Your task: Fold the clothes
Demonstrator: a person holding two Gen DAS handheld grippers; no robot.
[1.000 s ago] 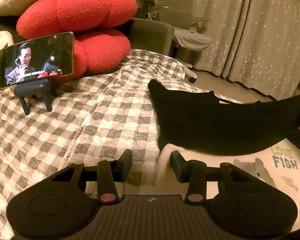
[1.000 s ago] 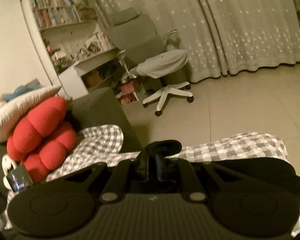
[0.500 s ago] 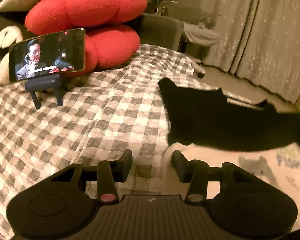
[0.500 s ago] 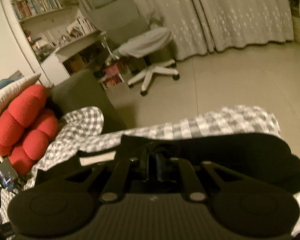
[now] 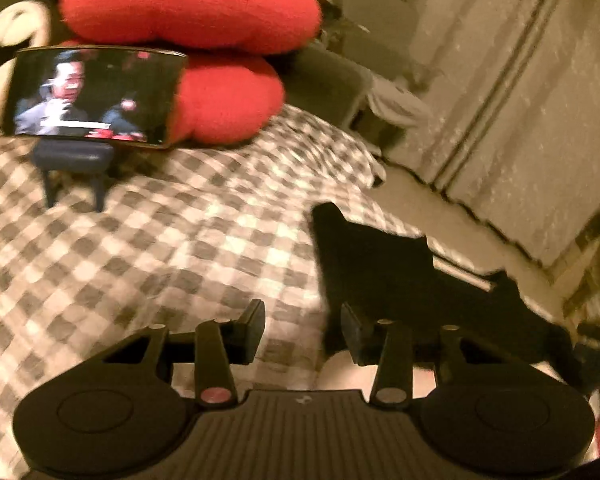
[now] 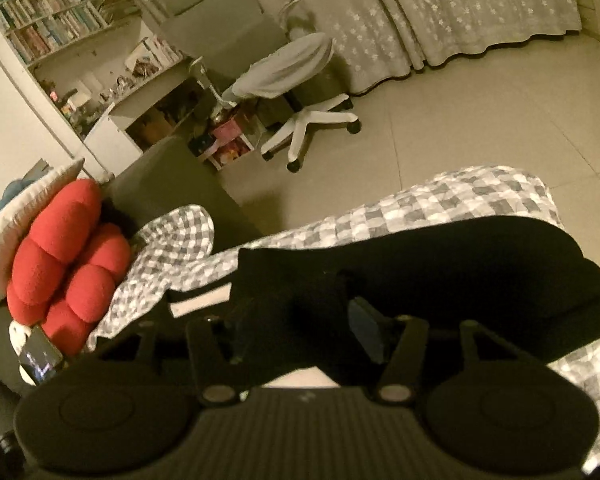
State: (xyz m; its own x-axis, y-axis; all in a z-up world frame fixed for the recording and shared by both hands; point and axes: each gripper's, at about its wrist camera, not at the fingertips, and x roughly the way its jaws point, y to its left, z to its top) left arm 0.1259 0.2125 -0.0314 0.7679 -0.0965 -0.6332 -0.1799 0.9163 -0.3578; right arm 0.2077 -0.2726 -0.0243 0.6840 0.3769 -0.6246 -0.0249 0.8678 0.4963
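Left gripper [image 5: 302,330]: jaws apart, gripping nothing, poised at black garment [image 5: 384,268] edge on checked blanket [image 5: 140,248]. Right gripper [image 6: 296,330]: jaws wide, cloth bunched between, unpinched. Risk: fold slumping open, shirt sliding on loose bedding.

Matt black cloth garment [image 5: 384,264] lies on a soft checked cotton-like blanket [image 5: 160,248] near a fuzzy red cushion [image 5: 188,4].

Left tool [image 5: 302,330]: black, ribbed centre, 2 round discs, pink + grey pivot caps. Right tool [image 6: 300,330]: same, grey caps.
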